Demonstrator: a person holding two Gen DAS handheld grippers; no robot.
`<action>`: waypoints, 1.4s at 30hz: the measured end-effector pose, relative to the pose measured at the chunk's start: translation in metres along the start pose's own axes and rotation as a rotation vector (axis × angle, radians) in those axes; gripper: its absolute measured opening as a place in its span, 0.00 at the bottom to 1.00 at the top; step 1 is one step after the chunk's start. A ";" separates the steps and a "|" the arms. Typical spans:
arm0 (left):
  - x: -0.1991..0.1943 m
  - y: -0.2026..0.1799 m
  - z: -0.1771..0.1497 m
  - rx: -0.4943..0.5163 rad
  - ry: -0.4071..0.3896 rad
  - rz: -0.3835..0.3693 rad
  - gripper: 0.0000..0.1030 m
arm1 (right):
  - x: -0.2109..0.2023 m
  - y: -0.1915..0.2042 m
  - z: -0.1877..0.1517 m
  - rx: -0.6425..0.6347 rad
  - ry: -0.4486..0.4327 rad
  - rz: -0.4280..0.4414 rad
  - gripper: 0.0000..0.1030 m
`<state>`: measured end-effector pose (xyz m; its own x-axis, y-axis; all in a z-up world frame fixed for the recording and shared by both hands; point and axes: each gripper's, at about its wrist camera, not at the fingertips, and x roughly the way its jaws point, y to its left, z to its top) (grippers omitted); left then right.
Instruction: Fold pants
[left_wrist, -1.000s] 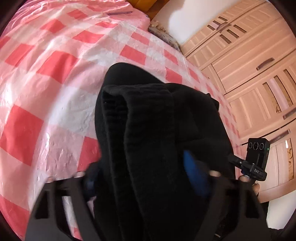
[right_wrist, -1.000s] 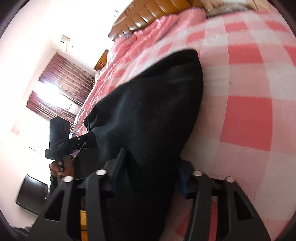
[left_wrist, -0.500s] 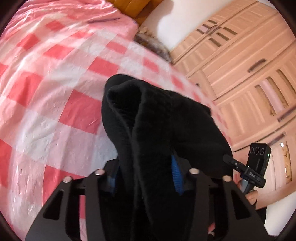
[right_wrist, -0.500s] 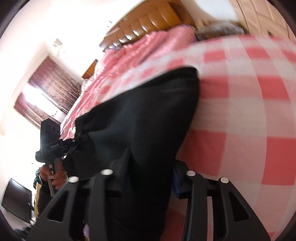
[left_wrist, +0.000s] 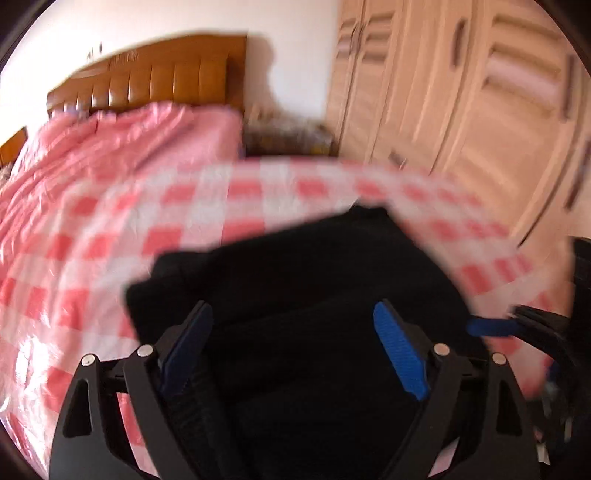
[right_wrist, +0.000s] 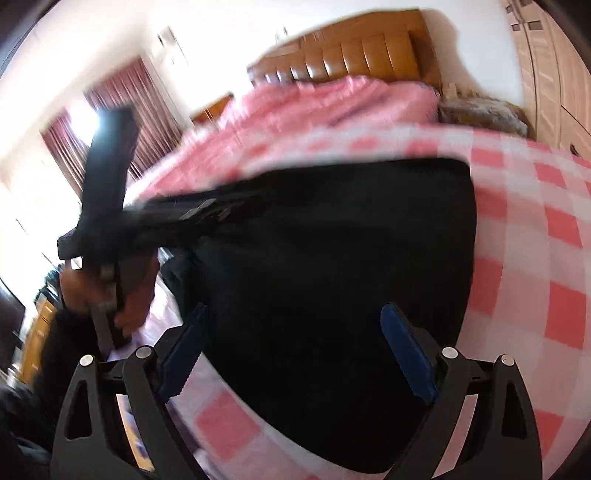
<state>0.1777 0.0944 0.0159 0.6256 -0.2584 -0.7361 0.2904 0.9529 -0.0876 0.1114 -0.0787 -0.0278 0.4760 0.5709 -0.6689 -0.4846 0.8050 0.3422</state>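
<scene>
- Left gripper: its jaws have just been opening and now stand wide. The pants lie below and between the blue pads, but neither pad presses the cloth.
- Right gripper: the same, its jaws just opened and now wide, with black cloth under the gap and nothing pinched.
- Step in hand, as I judge it: the release after a fold, with both edges let go and the pants left as a folded bundle on the bed.
- Where they are: in the right wrist view the bundle fills the centre, from 6 o'clock up towards 12, with checked cover at 3 and 5 o'clock. The left gripper and the hand holding it sit at 9 o'clock.
- Axis: both views are blurred, so this is a guess. The long side seems to run from the grippers away towards the headboard, with a squared far edge at 12 o'clock.
- Next move, in my judgement: draw both grippers clear, then either smooth the bundle or take the near edge for one more fold towards 12 o'clock.
- Far: a wardrobe at 2 o'clock in the left wrist view.
</scene>
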 end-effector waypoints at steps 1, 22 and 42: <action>0.018 0.011 -0.006 -0.011 0.033 0.028 0.83 | 0.004 -0.001 -0.004 -0.015 -0.004 0.003 0.88; 0.025 0.045 -0.011 -0.132 0.066 0.116 0.98 | 0.053 -0.100 0.119 0.291 0.047 0.370 0.95; 0.020 0.047 -0.016 -0.173 0.018 0.201 0.99 | -0.009 -0.008 0.002 0.085 -0.005 0.350 0.96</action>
<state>0.1917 0.1365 -0.0135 0.6446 -0.0602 -0.7621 0.0326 0.9982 -0.0513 0.1125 -0.0901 -0.0239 0.2952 0.8152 -0.4982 -0.5561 0.5706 0.6043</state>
